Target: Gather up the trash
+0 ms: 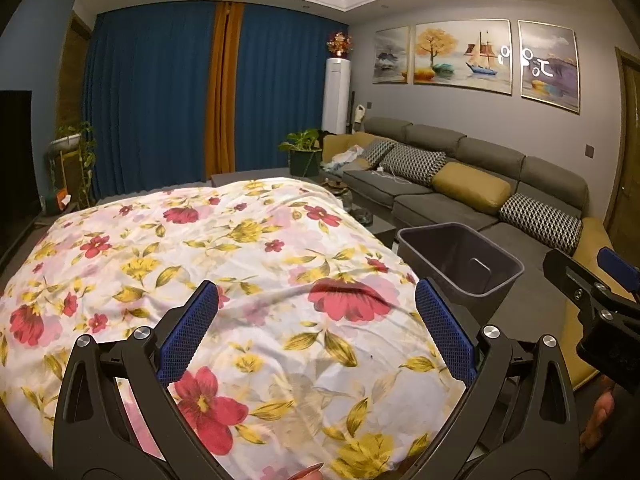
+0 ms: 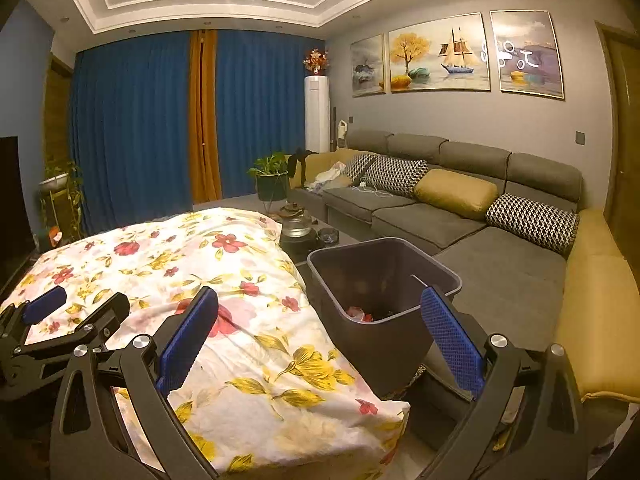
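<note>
A: Left gripper (image 1: 316, 300)?
B: Held above the flowered cloth (image 1: 224, 264), jaws spread wide, blue pads (image 1: 188, 336) well apart, nothing between them.

A: And the right gripper (image 2: 320, 312)?
B: Same: jaws released, wide apart, nothing gripped. Pointed over the right edge of the cloth, toward the bin (image 2: 384, 276). Seen also from the left wrist camera, at the far right edge of the view.

A: Where the bin?
B: Dark grey, upright, mouth uncovered, just beside the right edge of the cloth-covered tabletop (image 2: 394, 414), between it and the sofa (image 2: 500, 256).

A: Where the trash?
B: At the bottom of the bin, from the right wrist view: some small pieces (image 2: 362, 314), red and pale. Too dark to tell more. On the cloth itself, only the printed red and yellow flowers and some wrinkles.

A: Further back?
B: Blue curtains (image 1: 160, 108) with an orange strip in the middle, a white standing unit (image 1: 336, 94) in the corner, potted plant (image 2: 270, 178) near the sofa end, patterned and yellow cushions along the sofa, three paintings (image 2: 440, 54) on the wall.
</note>
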Motion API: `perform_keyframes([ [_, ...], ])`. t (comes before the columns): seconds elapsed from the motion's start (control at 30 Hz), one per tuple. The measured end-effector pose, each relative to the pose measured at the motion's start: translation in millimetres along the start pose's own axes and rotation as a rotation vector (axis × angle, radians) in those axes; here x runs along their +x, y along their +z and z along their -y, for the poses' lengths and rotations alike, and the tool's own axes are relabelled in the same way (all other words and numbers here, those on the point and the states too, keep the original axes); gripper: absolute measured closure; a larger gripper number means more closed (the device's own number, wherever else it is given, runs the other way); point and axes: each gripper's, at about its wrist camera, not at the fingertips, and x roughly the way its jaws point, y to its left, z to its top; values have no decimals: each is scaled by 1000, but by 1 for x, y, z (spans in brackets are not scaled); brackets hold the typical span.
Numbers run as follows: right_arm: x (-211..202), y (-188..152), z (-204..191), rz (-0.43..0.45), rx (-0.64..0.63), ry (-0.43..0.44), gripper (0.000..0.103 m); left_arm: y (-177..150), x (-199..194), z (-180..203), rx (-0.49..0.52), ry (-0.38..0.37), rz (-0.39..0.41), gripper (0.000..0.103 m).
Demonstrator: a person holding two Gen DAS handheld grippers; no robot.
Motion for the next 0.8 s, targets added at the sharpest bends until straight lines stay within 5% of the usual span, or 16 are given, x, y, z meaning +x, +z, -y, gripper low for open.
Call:
perform_keyframes([
  [0.8,-5,-1,-5,12,-1,10,6,1,-12,-6,-11,13,13,6],
])
